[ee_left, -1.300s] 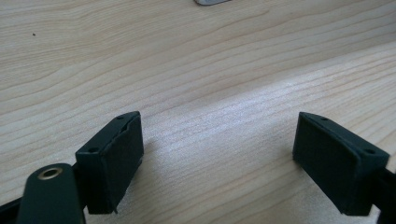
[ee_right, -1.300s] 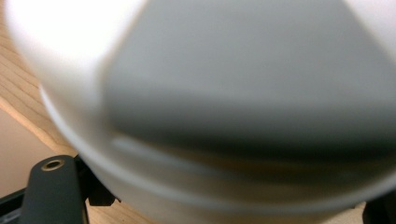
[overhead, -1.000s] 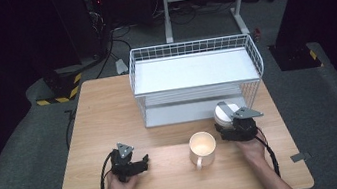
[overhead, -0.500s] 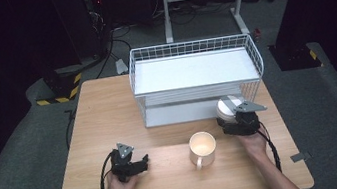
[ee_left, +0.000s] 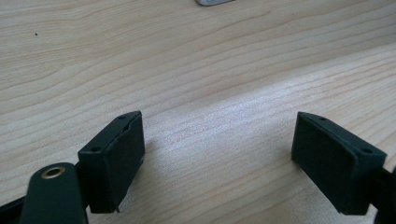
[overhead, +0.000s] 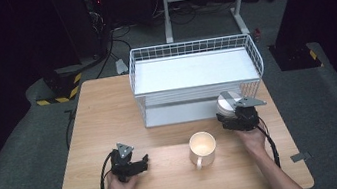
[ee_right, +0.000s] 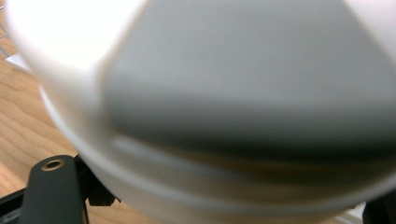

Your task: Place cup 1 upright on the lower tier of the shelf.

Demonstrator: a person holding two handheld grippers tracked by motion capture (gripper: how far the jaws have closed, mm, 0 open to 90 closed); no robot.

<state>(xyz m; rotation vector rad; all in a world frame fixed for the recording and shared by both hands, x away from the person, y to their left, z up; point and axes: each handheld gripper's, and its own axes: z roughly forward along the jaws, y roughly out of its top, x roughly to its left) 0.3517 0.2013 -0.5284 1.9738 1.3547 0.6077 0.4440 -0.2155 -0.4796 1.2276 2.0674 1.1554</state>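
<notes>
Held in the right gripper's (overhead: 226,112) closed fingers: a white bowl (overhead: 224,100), raised beside the wire basket's (overhead: 189,46) front right corner. Parted and empty above the counter (overhead: 108,113): the left gripper's (ee_left: 219,158) fingers. Probably called for: a level, steady lift over the basket wire, clear of the mug (overhead: 202,146).

White bowl (overhead: 225,102) is sitting in the right gripper (overhead: 236,116), blurred and very close in the right gripper view (ee_right: 224,93); it is hanging just in front of the wire basket (overhead: 190,51), at its right corner; tilt unclear.
</notes>
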